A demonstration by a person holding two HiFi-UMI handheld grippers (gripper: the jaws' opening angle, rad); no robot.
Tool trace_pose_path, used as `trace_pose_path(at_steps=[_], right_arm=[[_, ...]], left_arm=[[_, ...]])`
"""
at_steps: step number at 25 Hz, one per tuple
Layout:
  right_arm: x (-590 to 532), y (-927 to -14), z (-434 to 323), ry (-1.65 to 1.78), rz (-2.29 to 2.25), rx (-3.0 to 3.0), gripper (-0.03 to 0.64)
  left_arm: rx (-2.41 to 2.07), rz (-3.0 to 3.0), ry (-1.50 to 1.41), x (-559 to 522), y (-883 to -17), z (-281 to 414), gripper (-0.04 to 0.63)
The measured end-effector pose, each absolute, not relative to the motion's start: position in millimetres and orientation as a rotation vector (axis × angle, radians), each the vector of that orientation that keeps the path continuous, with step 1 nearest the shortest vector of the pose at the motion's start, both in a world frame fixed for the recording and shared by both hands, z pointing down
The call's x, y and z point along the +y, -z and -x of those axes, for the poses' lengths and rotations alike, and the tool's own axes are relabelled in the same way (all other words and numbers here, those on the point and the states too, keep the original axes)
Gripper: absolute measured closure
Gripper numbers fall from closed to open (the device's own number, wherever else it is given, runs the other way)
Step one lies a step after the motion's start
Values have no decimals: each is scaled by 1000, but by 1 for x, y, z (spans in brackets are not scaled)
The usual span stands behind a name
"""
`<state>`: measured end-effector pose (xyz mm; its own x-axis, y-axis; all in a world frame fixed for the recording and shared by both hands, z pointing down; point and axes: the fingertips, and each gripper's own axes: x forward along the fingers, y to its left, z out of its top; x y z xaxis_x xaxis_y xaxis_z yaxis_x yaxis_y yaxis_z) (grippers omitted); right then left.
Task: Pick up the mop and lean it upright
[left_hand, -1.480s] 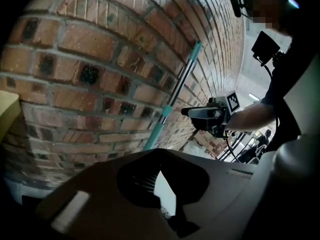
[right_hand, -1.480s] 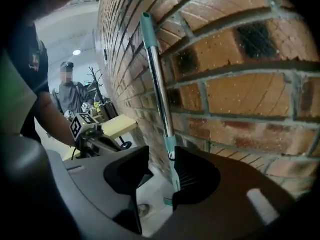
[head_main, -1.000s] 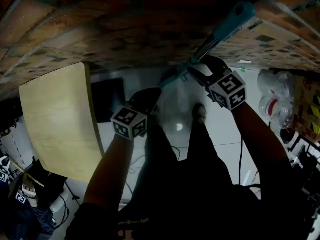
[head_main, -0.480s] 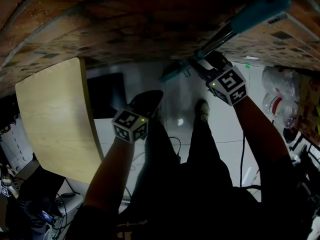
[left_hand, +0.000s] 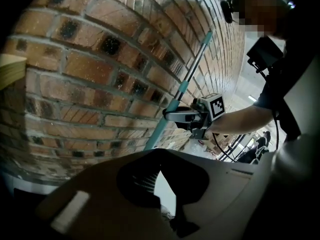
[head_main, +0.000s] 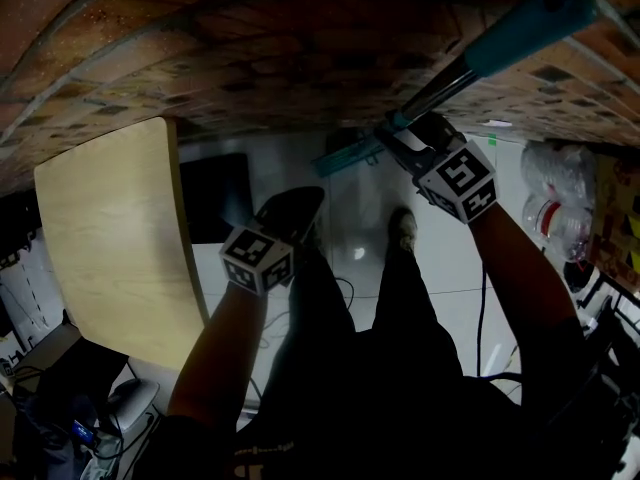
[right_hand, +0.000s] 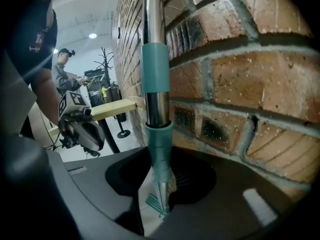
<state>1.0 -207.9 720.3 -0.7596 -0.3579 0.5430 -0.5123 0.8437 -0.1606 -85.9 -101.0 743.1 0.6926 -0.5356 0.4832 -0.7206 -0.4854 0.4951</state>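
Observation:
The mop has a chrome shaft with teal collars and a teal top grip; it stands steeply against the brick wall. Its teal head sits low on the floor by the wall. My right gripper is shut on the shaft just below a collar, with the pole running down between the jaws. The left gripper view shows it holding the shaft from the right. My left gripper hangs lower and to the left, apart from the mop. It stands open with nothing in it.
A pale wooden tabletop juts from the wall at left, with a black box beside it. Plastic bags lie at the right. In the right gripper view a person and a coat stand are far behind.
The right gripper has closed on the mop shaft. The handle now stands steeper, its top grip higher and further right. The left gripper has barely moved.

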Motion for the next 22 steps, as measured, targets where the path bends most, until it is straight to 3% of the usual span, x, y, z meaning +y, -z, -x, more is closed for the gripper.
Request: trace_pose_path(at_steps=[10, 22], right_arm=[[-200, -636, -1, -414, -660, -2536, 477], [-195, -479, -9, -387, -685, -2574, 477]], left_arm=[[-959, -2280, -303, -108, -691, 76, 595], [-921, -2453, -167, -120, -544, 52, 595]])
